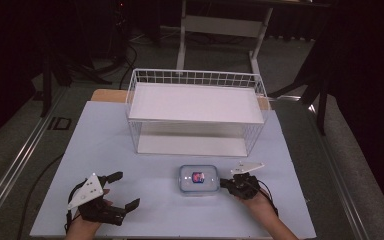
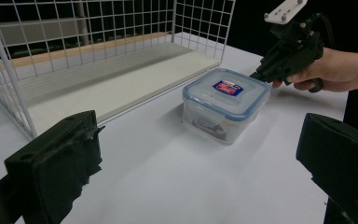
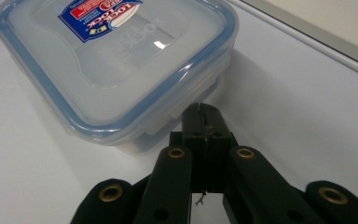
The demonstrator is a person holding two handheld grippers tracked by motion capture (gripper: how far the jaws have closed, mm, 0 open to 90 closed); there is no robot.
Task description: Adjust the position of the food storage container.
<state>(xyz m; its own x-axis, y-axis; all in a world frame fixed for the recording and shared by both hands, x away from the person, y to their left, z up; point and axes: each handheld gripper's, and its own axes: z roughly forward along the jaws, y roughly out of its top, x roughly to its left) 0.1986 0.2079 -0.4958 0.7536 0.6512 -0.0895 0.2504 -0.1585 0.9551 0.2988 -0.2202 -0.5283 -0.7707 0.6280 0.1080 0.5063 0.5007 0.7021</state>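
Note:
A clear plastic food box (image 1: 199, 180) with a blue-rimmed lid and a red and blue label sits on the white table in front of the wire rack. It appears in the left gripper view (image 2: 225, 103) and close up in the right gripper view (image 3: 112, 65). My right gripper (image 1: 223, 183) is shut, its tips together and right at the box's right side wall under the lid rim (image 3: 200, 112). My left gripper (image 1: 124, 190) lies at the near left of the table, jaws wide open with nothing between them, well apart from the box.
A white wire rack (image 1: 196, 111) with two white shelves stands behind the box at the table's middle back. The white table (image 1: 130, 150) has bare surface between the grippers. Dark floor and a table frame lie beyond.

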